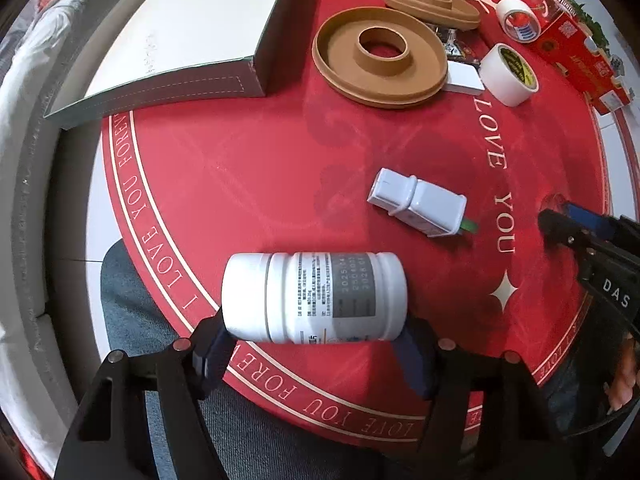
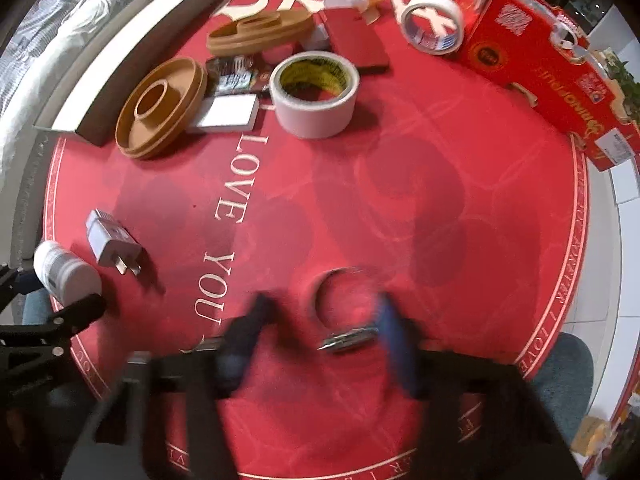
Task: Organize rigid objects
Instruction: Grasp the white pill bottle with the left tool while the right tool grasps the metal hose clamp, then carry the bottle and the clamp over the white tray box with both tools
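Note:
My left gripper [image 1: 316, 340] is shut on a white pill bottle [image 1: 314, 296], held sideways above the near edge of the red round mat [image 1: 280, 184]. The bottle also shows in the right wrist view [image 2: 64, 274]. A white charger plug [image 1: 420, 202] lies on the mat beyond it, also in the right wrist view [image 2: 112, 246]. My right gripper [image 2: 320, 320] is blurred, its jaws spread wide around a clear ring-shaped object with a metal piece [image 2: 344, 312] on the mat. It appears at the right edge of the left wrist view [image 1: 572, 224].
Two brown ring-shaped trays [image 1: 380, 60] [image 1: 430, 4], two tape rolls [image 2: 314, 92] [image 2: 434, 20], a small white box [image 2: 226, 114], a red flat case [image 2: 356, 38] and a red carton [image 2: 560, 80] crowd the far side. A large white box [image 1: 180, 32] stands far left.

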### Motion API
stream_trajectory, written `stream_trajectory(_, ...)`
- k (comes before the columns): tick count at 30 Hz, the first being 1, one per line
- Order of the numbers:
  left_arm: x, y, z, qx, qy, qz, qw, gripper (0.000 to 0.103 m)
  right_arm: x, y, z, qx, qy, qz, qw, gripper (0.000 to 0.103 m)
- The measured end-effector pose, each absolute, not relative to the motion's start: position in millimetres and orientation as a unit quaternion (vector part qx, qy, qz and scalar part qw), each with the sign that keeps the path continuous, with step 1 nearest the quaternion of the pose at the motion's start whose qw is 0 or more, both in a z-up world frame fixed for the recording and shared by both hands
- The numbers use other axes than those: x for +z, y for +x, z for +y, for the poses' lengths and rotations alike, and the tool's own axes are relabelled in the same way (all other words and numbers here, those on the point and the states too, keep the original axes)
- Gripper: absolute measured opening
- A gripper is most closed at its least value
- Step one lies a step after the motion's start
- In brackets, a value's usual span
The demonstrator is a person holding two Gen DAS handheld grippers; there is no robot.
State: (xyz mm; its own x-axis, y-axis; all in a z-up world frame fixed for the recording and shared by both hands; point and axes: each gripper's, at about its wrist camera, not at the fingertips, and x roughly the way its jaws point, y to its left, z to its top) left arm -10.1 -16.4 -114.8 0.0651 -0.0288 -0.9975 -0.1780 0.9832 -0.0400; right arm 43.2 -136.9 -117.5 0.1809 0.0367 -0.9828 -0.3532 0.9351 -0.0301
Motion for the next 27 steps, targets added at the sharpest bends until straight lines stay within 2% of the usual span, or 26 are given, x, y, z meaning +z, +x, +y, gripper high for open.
stream_trajectory(7, -91, -14, -4, 0.065, -0.103, 0.638, 0.761, 0.073, -111, 45, -156, 0.143, -0.058, 0.634, 0.758, 0.035)
stream_trajectory(17, -12, 8, -12, 0.075, -0.117, 0.551, 0.823, 0.073, -64, 55, -166, 0.152, -0.01, 0.597, 0.787, 0.035)
stream_trajectory(22, 44, 25, -15, 0.079, -0.135, 0.49, 0.858, 0.073, -17, 56, -151, 0.17, -0.006, 0.547, 0.819, 0.035)
stream_trajectory(27, 115, 43, -3, 0.095, -0.148, 0.405, 0.897, 0.073, 55, 64, -136, 0.193, -0.016, 0.474, 0.859, 0.035)
